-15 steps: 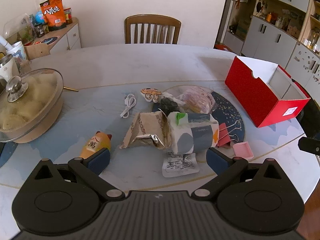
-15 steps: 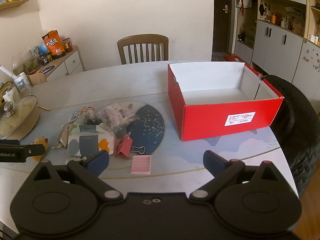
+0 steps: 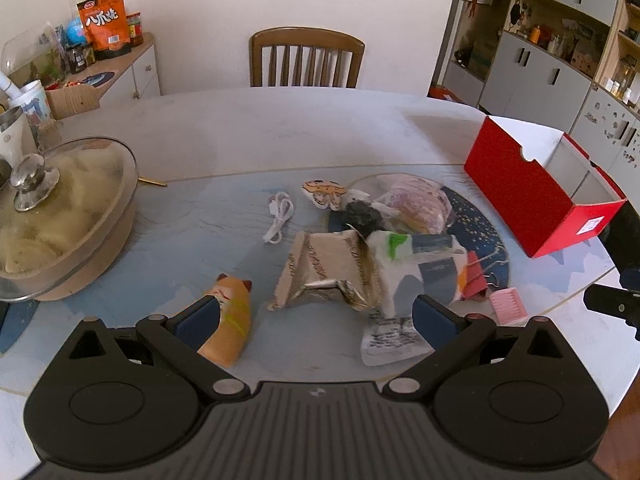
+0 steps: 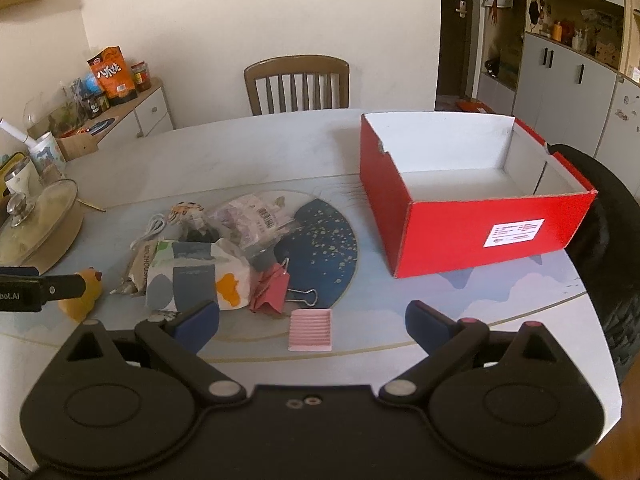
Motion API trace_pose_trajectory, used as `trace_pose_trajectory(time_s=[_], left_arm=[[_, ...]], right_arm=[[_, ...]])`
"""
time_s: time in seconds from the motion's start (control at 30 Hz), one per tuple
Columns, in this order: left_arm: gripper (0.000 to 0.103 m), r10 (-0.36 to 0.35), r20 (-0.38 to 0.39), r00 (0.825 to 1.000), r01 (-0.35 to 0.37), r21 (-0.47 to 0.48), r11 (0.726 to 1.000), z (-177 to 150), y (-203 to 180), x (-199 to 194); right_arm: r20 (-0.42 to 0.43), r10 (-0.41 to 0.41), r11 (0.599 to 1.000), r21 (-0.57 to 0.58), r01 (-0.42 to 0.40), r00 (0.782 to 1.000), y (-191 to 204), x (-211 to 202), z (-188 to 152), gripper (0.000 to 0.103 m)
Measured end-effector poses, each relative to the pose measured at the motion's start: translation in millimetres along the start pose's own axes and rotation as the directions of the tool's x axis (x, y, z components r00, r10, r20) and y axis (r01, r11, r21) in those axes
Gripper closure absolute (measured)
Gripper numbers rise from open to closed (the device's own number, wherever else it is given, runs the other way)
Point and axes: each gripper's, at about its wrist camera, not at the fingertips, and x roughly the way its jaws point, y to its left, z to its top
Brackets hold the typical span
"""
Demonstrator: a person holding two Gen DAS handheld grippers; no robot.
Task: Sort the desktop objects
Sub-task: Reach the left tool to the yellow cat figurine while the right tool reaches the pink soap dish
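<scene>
Down toward the pile the left gripper [image 3: 316, 314] has crept, its tongs spread wide and empty like the right gripper [image 4: 312, 320], so nothing sits yet in the red box [image 4: 472, 236] far right.

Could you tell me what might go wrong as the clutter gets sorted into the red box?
1. The items overlap: pulling the patterned packet may drag the pink binder clip and foil packet beside it.
2. The flat pink pad lies flush on the table, so the open right tongs may slip.
3. The lidded pot stands close by the left tongs.
</scene>
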Motion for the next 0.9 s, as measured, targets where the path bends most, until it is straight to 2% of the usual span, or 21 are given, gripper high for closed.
trace_pose_trajectory(time_s=[0.17,0.47,0.9], left_arm=[[0.000,0.014,-0.002,1.000,-0.015,-0.002,1.000,2,16,8],[0.001,0.064,-0.015,0.998,-0.063,0.058,0.996,-3,43,37],[0.002,0.040,-0.068,0.997,-0.035,0.070,0.997,-16,65,68]], right_arm=[[-0.027,0.011,1.000,0.010,-0.011,1.000,5,13,-2,0.003],[-0.053,-0.003,0.999,-0.036,0.002,0.999,14,46,-9,0.004],[-0.142,-0.075,0.996,-0.067,0.066,0.987,9,100,-22,0.013]])
